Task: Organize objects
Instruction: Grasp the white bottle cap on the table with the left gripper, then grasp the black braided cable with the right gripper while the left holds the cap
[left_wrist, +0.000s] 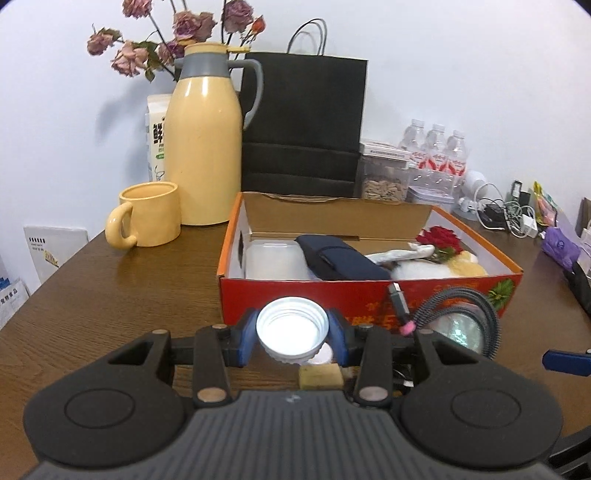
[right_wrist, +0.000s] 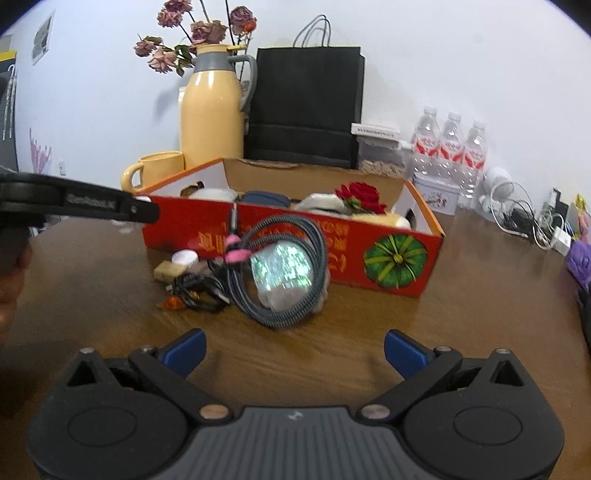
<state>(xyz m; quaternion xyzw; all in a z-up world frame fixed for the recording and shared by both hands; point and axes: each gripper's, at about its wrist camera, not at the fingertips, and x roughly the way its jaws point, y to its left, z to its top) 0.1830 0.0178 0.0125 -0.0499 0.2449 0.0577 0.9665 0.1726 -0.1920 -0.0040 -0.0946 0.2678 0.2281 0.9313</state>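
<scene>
The white threaded cap sits clamped between the blue pads of the left hand-held gripper, held above the tabletop just in front of the red cardboard box, so the step in hand looks like carrying it into that box. The next move calls for lifting it over the near wall and letting go in a free spot, perhaps beside the navy pouch, though that gap is hard to judge. The right hand-held gripper is spread wide and holds nothing, facing the braided cable and small clutter in front of the box.
</scene>
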